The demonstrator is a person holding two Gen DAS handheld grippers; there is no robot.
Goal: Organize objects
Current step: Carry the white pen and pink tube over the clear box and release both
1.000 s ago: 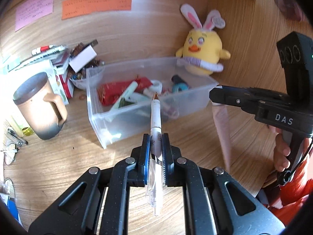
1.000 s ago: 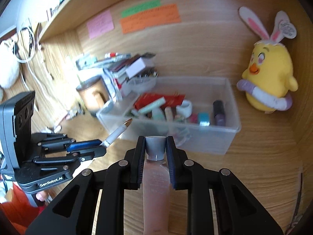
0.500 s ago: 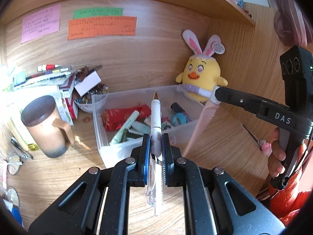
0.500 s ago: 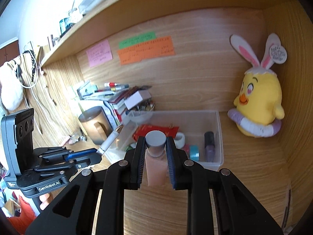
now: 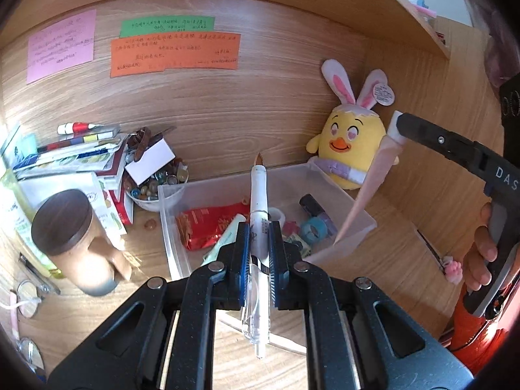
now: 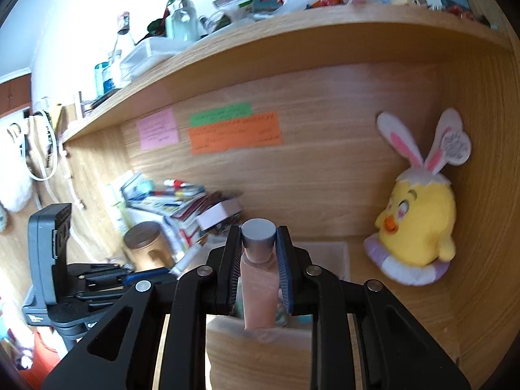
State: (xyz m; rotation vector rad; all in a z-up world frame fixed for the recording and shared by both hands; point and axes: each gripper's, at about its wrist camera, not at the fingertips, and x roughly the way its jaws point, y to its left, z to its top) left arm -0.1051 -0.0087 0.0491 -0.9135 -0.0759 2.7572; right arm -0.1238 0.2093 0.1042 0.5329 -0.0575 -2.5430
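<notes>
My left gripper point(image 5: 259, 237) is shut on a white pen point(image 5: 258, 195), its tip pointing forward over the clear plastic bin point(image 5: 172, 227). The bin holds a red packet point(image 5: 208, 224), tape rolls and small bottles. My right gripper point(image 6: 258, 252) is shut on a pink tube with a grey cap point(image 6: 258, 279). In the left wrist view the right gripper point(image 5: 398, 131) holds the tube point(image 5: 370, 188) tilted, its tail over the bin's right corner. In the right wrist view the left gripper point(image 6: 165, 271) is at lower left.
A yellow bunny-eared plush point(image 5: 349, 143) sits against the back wall right of the bin. A brown lidded mug point(image 5: 78, 243), a bowl of small items point(image 5: 152, 188) and stacked books point(image 5: 74, 152) stand to the left. Sticky notes point(image 5: 175, 53) hang on the wall. A cluttered shelf point(image 6: 260, 42) runs overhead.
Both grippers have risen and tilted up. The right gripper lifted the pink tube from beside the bin to above its right corner. The pen stays gripped.
</notes>
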